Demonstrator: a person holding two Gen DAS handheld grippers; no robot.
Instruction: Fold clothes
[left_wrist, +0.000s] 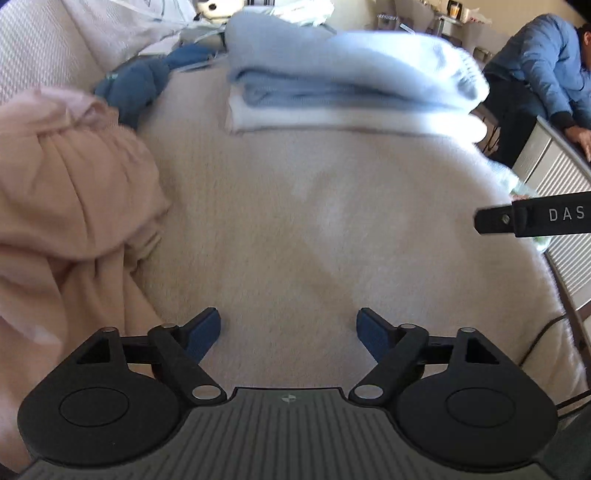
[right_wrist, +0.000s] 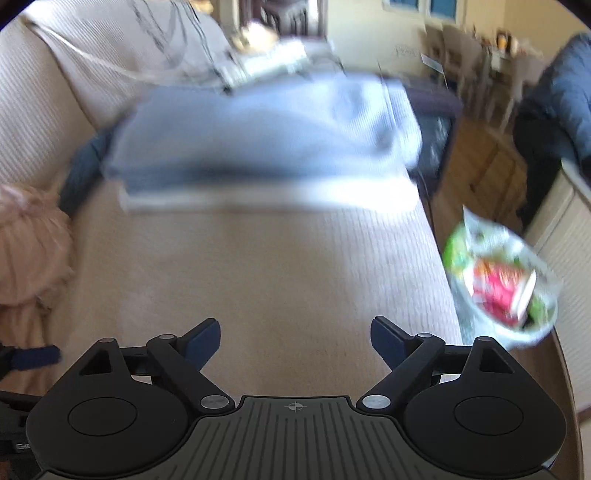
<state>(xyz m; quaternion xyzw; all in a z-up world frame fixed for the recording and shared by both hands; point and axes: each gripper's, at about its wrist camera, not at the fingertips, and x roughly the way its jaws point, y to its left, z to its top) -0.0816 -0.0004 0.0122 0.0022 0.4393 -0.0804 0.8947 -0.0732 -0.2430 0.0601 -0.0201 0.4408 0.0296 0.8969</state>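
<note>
A stack of folded pale blue and white cloths (left_wrist: 347, 85) lies at the far side of the cream bed cover (left_wrist: 295, 229); the right wrist view shows the same stack (right_wrist: 266, 147), blurred. A crumpled pink garment (left_wrist: 70, 192) is heaped at the left, its edge close to my left gripper's left finger, and shows at the left edge (right_wrist: 29, 240) of the right wrist view. A dark blue garment (left_wrist: 136, 85) lies bunched behind it. My left gripper (left_wrist: 289, 334) hangs open over bare cover with nothing between its fingers. My right gripper (right_wrist: 295, 338) is open too and empty; one of its fingers (left_wrist: 532, 218) reaches in from the right.
A person in a blue top (left_wrist: 546, 70) leans at the far right beside a white slatted cabinet (left_wrist: 554, 166). A bowl or bag of colourful packets (right_wrist: 502, 284) sits off the bed's right edge. A dark cable (left_wrist: 543, 336) trails there. Pillows (left_wrist: 55, 40) lie at the back left.
</note>
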